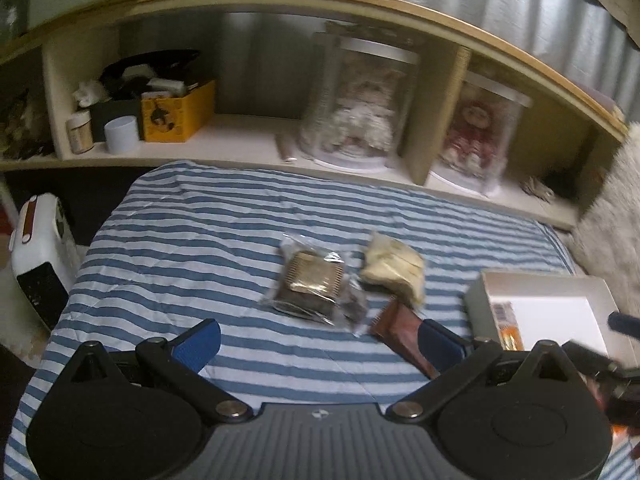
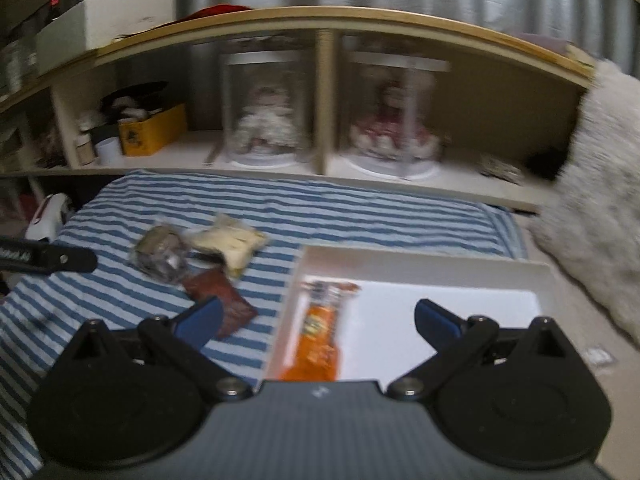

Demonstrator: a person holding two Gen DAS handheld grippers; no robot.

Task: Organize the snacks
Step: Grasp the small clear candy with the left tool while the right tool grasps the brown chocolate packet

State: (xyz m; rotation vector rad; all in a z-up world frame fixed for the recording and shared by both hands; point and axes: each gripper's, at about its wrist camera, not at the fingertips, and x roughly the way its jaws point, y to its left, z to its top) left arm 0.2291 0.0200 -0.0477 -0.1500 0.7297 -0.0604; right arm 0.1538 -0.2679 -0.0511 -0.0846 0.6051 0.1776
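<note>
Three wrapped snacks lay close together on the striped blanket (image 1: pixel 180 248): a clear-wrapped brown biscuit pack (image 1: pixel 314 286), a pale cream packet (image 1: pixel 394 266) and a dark red-brown bar (image 1: pixel 404 334), its near end hidden behind a blue fingertip (image 1: pixel 438 340). An orange packet (image 2: pixel 320 340) lay inside the white box (image 2: pixel 440 268), its printing blurred beyond reading, its lower end cut off by the gripper body. Left gripper (image 1: pixel 320 336) and right gripper (image 2: pixel 318 320) both stood spread wide, holding nothing. Bare blanket lay between the left fingers; the box sat at the blanket's right edge.
</note>
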